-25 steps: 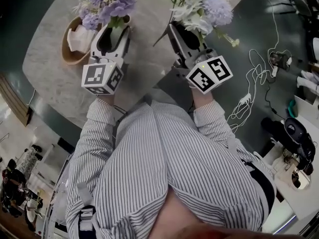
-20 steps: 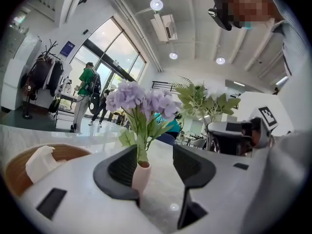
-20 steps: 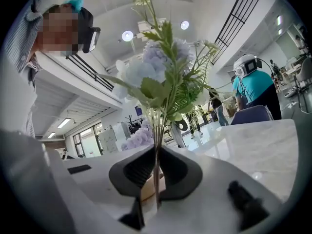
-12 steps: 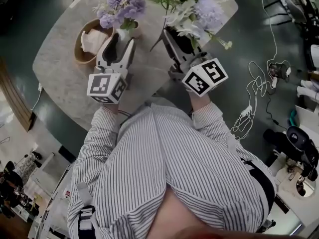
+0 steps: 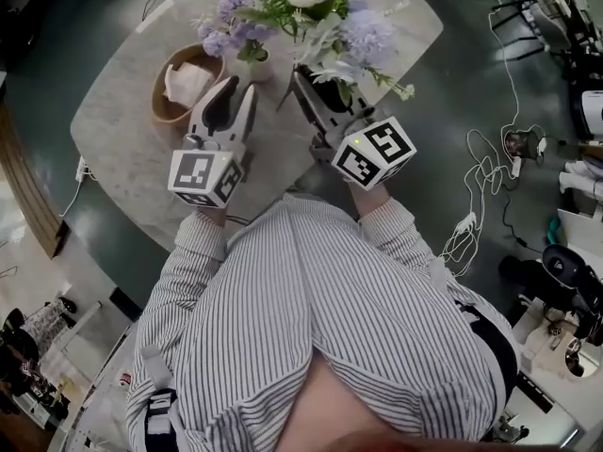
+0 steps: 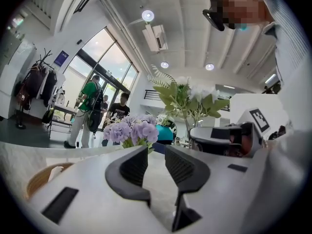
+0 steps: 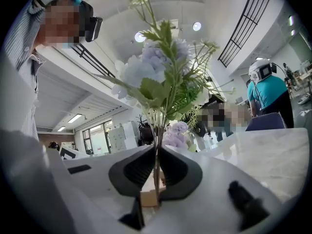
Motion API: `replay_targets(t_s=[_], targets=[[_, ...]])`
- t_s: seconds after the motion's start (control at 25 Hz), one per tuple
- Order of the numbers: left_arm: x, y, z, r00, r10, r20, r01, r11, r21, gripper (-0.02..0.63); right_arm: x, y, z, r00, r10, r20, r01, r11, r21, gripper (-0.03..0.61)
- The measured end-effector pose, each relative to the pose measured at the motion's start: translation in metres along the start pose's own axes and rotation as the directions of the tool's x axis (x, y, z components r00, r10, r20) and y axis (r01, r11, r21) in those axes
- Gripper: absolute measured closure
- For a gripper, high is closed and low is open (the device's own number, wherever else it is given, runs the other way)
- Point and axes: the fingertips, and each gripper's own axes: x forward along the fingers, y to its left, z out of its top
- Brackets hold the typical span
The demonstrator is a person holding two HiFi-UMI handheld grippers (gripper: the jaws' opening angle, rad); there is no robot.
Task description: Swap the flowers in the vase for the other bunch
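right fingers [image 7: 139, 172] clamp the new bunch [image 7: 161, 82]; left fingers [image 6: 134, 165], just closing, stand apart, empty. old flowers [image 5: 231, 34] sit in the vase [image 5: 253, 65]: swap not yet done.

Bright and even indoors, lit by round ceiling lights [image 6: 147, 15] at upper centre and daylight from tall windows [image 6: 105, 57] at left. Curves hard toward black-vignetted corners in both gripper views. Goes soft on the near body of the left gripper [image 6: 156, 160]. Throws only faint shadows on the pale table [image 5: 122, 121] in the head view.
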Motion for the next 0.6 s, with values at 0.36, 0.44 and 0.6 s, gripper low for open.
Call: replay_targets(t_s=[0.36,0.44,0.6], targets=[[-0.006,-0.013,0.009,1.0,-0.025,0.006,0.025,1.0,0.0,0.565,-0.003,0.007,-0.004,1.0,-0.001,-0.021,0.001,1.0,-0.003,0.54],[-0.006,-0.016,0.011,0.999,-0.031,0.006,0.031,1.0,0.001,0.569,-0.004,0.008,-0.004,1.0,0.0,-0.03,0.0,1.0,-0.006,0.54],[-0.008,-0.019,0.013,0.999,-0.041,-0.001,0.041,0.999,-0.015,0.577,-0.005,0.012,-0.004,0.999,0.001,-0.035,-0.001,1.0,-0.011,0.54]])
